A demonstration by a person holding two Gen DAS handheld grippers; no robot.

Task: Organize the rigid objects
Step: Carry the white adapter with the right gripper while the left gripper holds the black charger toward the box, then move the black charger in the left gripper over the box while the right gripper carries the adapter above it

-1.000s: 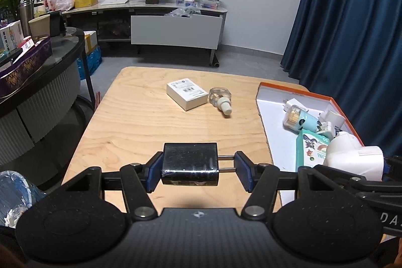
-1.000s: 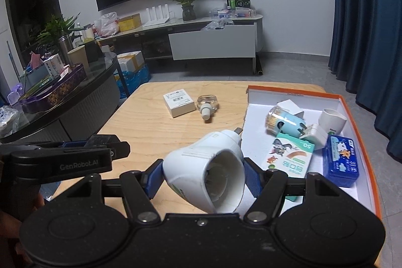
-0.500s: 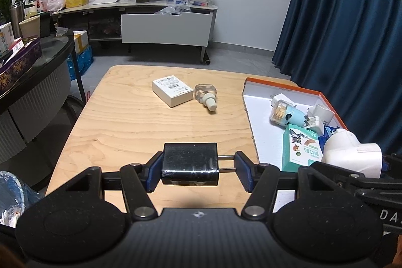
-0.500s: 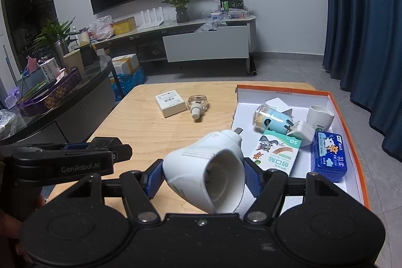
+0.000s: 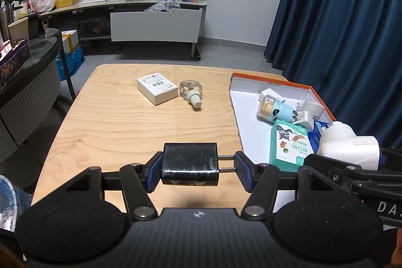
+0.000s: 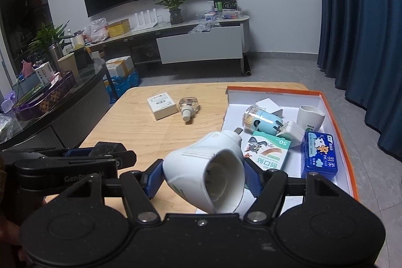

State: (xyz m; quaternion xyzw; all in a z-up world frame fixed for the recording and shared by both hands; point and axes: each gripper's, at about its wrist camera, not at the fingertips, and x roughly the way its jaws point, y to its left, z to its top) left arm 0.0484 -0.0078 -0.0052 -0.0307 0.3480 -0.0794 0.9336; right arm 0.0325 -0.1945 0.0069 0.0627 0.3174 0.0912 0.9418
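My left gripper [image 5: 198, 168] is shut on a black plug adapter [image 5: 189, 162], whose metal prongs rest against the right pad, above the near part of the wooden table [image 5: 113, 132]. My right gripper [image 6: 203, 177] is shut on a white plug-in device [image 6: 208, 172], tilted with its hollow end toward the camera, at the near left corner of the orange-rimmed box [image 6: 336, 122]. In the left wrist view that white device [image 5: 349, 145] shows at the right, over the box [image 5: 271, 83]. A white carton [image 5: 157, 88] and a clear bottle [image 5: 191, 92] lie on the far side of the table.
The box holds a teal toothpick holder [image 6: 261, 119], white adapters [image 6: 291, 129], a white cup [image 6: 310, 117], a green carton [image 6: 266, 152] and a blue case [image 6: 319, 155]. A dark glass side table [image 6: 57, 102] stands to the left, and a blue curtain [image 5: 346, 16] hangs on the right.
Nothing on the table has moved and both grips are unchanged; the views only shift slightly.
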